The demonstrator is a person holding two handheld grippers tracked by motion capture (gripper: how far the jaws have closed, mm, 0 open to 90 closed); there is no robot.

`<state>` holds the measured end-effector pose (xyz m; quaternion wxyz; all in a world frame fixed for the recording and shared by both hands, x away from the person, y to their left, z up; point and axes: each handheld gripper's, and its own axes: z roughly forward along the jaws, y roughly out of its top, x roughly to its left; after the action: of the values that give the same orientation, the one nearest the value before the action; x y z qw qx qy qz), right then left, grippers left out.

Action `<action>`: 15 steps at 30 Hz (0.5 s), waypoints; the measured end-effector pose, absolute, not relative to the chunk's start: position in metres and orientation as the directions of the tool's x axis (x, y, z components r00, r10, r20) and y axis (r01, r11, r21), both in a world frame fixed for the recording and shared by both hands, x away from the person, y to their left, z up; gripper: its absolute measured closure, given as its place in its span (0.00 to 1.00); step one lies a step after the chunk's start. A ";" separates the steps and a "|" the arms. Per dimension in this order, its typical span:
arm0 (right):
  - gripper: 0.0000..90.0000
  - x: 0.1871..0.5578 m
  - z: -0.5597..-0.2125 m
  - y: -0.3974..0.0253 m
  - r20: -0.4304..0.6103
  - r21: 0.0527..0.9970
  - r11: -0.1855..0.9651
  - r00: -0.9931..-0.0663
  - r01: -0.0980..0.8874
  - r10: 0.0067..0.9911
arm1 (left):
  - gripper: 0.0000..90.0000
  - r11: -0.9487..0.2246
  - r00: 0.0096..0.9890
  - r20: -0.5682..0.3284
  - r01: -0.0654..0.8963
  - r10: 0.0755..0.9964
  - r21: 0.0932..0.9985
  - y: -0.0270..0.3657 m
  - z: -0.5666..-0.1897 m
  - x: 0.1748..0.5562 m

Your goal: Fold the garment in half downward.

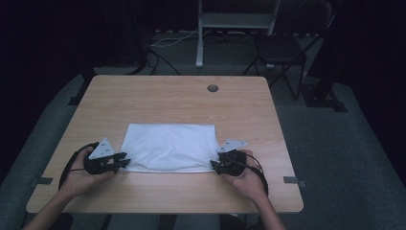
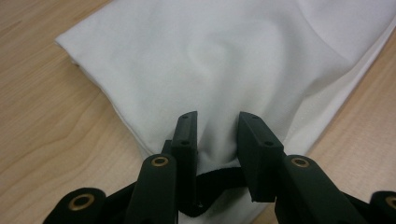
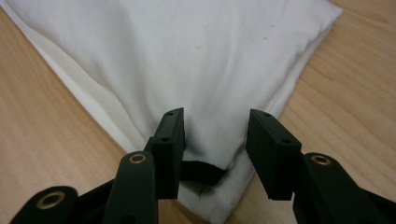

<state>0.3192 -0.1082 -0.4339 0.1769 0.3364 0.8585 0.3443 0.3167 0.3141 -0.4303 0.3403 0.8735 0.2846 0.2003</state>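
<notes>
I have the left gripper [image 2: 215,135] and right gripper [image 3: 215,140] each at a near corner of the folded white cloth [image 1: 168,146] on the table [image 1: 191,100], jaws apart around the fabric.

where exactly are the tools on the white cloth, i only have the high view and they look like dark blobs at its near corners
Observer: In its own view, the left tool stands open, jaws straddling the near left corner of the white cloth.
Operator: is cloth between its jaws
Observer: Yes, a raised fold of cloth sits in the gap, not yet pinched.
Operator: and the right one
Observer: The right tool is open wider, its jaws either side of the near right corner, with cloth lying flat on the table between them.
</notes>
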 end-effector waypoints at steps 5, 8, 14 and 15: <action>0.61 0.321 -0.425 -0.100 -0.114 0.707 0.557 -0.707 0.436 0.698 | 0.75 -0.600 0.763 0.163 0.337 0.625 0.725 0.308 -0.423 0.315; 0.58 0.322 -0.415 -0.090 -0.105 0.733 0.531 -0.701 0.424 0.705 | 0.73 -0.583 0.764 0.159 0.322 0.625 0.746 0.300 -0.418 0.316; 0.57 0.328 -0.422 -0.071 -0.078 0.722 0.537 -0.720 0.436 0.690 | 0.73 -0.607 0.782 0.159 0.320 0.603 0.727 0.288 -0.419 0.318; 0.57 0.328 -0.424 -0.071 -0.082 0.717 0.545 -0.724 0.435 0.685 | 0.73 -0.617 0.788 0.155 0.325 0.596 0.717 0.287 -0.421 0.317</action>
<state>0.3275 -0.0708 -0.4241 0.1793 0.3255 0.8604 0.3487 0.3174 0.2866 -0.4215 0.3506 0.8780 0.2623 0.1932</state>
